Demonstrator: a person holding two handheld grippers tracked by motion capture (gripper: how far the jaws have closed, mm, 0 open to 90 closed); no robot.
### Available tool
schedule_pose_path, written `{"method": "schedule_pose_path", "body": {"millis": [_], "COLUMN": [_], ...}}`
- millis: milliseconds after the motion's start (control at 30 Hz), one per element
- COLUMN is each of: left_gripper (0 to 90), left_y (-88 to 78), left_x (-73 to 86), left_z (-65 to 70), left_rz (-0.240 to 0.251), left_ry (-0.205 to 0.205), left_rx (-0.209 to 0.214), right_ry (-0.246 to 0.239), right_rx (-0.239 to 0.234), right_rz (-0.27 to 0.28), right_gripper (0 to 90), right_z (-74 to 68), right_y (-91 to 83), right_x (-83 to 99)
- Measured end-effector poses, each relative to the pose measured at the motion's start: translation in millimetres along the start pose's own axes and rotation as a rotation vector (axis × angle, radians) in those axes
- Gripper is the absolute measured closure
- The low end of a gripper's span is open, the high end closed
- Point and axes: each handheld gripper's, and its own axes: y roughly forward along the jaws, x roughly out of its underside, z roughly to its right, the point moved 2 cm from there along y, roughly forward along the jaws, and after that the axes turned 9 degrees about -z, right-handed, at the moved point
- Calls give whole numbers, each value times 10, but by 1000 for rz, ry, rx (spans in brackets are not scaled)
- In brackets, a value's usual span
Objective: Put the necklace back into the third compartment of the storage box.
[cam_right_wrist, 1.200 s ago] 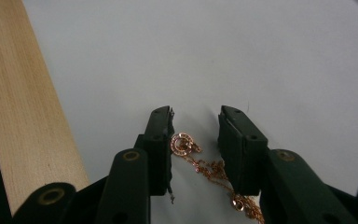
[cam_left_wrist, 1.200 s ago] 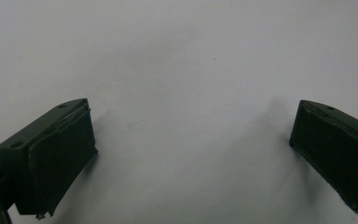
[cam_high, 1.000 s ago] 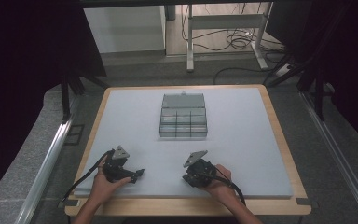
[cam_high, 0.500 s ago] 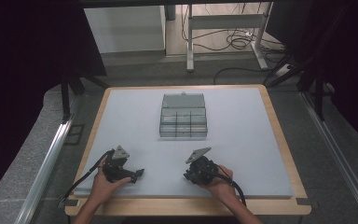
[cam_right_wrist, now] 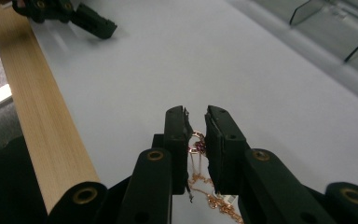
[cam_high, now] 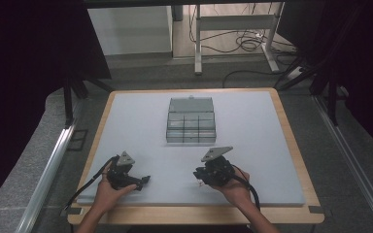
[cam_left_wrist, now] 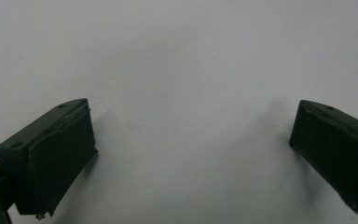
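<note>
My right gripper (cam_right_wrist: 196, 120) is shut on a thin gold chain necklace (cam_right_wrist: 196, 145) with a small dark red stone; the chain hangs down between the jaws. In the high view that right gripper (cam_high: 200, 176) is held just above the white mat near the front edge, right of centre. My left gripper (cam_high: 144, 181) rests low at the front left, and its own view shows the left gripper (cam_left_wrist: 191, 140) open wide over bare white mat, nothing between its pads (cam_left_wrist: 60, 154). A clear compartmented box (cam_high: 191, 120) with its lid open sits at the middle of the mat.
The white mat (cam_high: 252, 126) covers a wooden-edged table (cam_high: 296, 160). In the right gripper view the wooden front edge (cam_right_wrist: 32, 102) runs along the left and the clear box (cam_right_wrist: 335, 28) lies at the upper right. Black curtains and metal rails flank the table.
The right hand and its gripper have shifted slightly to the right and forward along the front of the mat. The left gripper has stayed where it was.
</note>
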Motion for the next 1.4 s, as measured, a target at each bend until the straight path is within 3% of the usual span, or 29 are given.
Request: {"method": "schedule_pose_path", "body": {"millis": [333, 800, 933, 1400], "left_gripper": [0, 0, 0, 0], "left_y": [-2, -2, 0, -1], "left_x": [0, 0, 0, -1], "left_z": [0, 0, 1, -2], "left_rz": [-1, -2, 0, 0], "left_ry": [1, 0, -3, 1], "left_rx": [-1, 0, 0, -1], "right_ry": [30, 23, 24, 62], "right_rx": [10, 23, 36, 44], "right_rz": [99, 199, 243, 307], "right_gripper": [777, 777, 776, 777], "right_z": [84, 80, 135, 308], "right_y": [-310, -651, -829, -1159], "right_x": [-85, -216, -285, -436]}}
